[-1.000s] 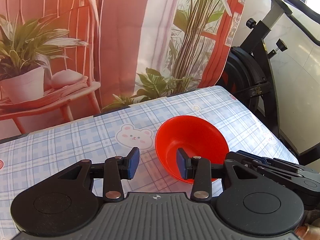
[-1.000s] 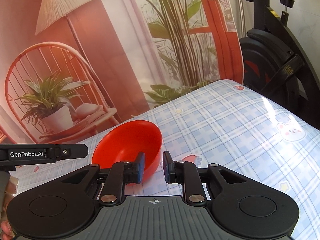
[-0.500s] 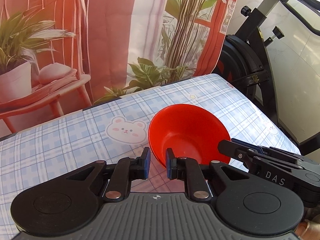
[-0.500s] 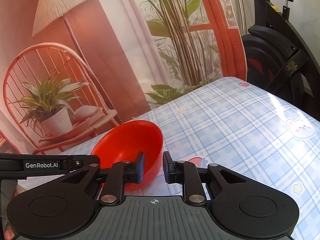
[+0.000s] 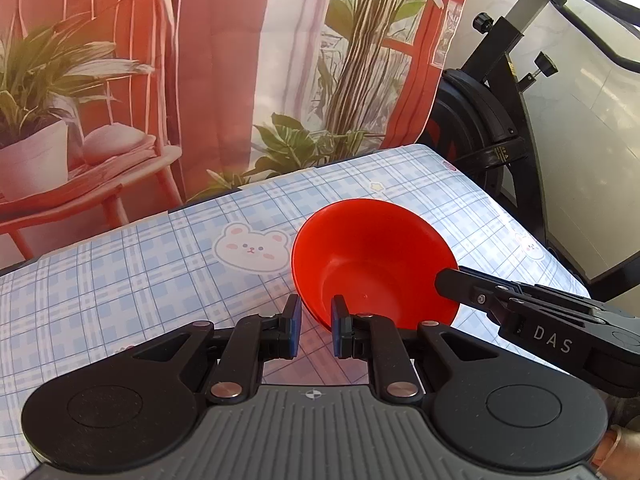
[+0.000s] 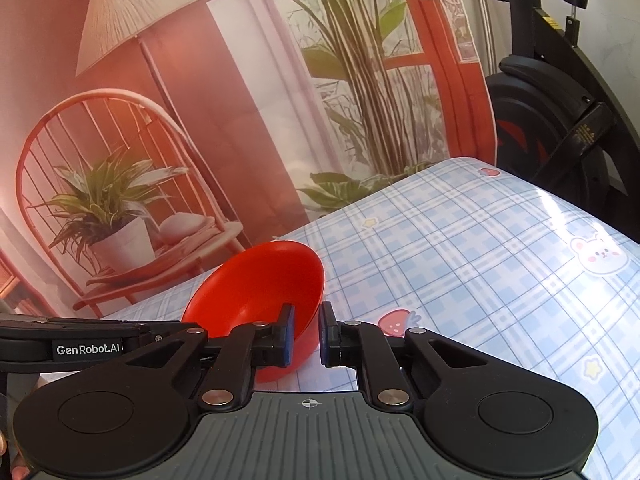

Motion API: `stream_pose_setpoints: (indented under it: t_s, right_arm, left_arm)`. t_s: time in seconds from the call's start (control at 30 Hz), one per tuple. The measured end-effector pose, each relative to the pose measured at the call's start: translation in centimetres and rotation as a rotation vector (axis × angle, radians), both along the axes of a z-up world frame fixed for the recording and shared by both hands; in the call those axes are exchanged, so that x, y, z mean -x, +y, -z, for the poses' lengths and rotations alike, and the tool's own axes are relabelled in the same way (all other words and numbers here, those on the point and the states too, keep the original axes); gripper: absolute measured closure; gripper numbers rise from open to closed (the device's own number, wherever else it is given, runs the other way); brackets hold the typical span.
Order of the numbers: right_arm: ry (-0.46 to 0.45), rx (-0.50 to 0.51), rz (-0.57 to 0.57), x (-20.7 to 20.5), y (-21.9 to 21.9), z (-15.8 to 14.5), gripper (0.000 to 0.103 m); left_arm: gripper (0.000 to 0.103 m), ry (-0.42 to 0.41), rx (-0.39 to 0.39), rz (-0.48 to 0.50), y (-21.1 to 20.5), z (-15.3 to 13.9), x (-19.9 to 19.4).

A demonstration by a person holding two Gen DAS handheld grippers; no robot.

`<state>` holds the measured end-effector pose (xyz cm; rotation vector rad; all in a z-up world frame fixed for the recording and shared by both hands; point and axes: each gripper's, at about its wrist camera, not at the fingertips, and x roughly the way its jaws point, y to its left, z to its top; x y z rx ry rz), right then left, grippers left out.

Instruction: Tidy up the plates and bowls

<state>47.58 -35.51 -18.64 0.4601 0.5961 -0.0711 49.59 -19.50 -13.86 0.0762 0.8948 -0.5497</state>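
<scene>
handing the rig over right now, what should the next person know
Left gripper: jaws have just been closing, now shut on the near rim of the red bowl, wall between the pads.
Right gripper: jaws have just been closing too, clamped on the bowl's right-hand rim.
Bowl: tilted over the checked table; unclear if lifted.
Done: bowl gripped by both.
Left: place it; no plates or other bowls in view.

A glossy red plastic bowl (image 5: 372,264) sits on the worktop's blue-and-white plaid cloth (image 5: 140,276), printed with white bears, stars and strawberries.
</scene>
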Motion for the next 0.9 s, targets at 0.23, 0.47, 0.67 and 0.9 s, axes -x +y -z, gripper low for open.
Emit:
stream_pose_setpoints:
  t_s: [0.23,0.47,0.67,0.9]
  right_arm:
    - [-0.024,0.001,-0.005,1.6,0.9,-1.9,0.092]
    - [-0.038,0.015,-0.024,3.3,2.2,-3.9,0.093]
    - [-0.046,0.025,-0.046,5.4,3.8,-5.6,0.093]
    - [-0.047,0.03,-0.059,8.0,5.5,-6.7,0.093]
  left_arm:
    - [0.087,-0.033,0.01,0.001,1.0,-2.0,1.8]
    - [0.087,-0.048,0.037,-0.013,2.8,-3.9,4.0]
    - [0.086,-0.045,0.048,-0.023,4.3,-5.1,6.2]
    - [0.086,-0.009,0.073,-0.052,6.0,-5.4,8.3]
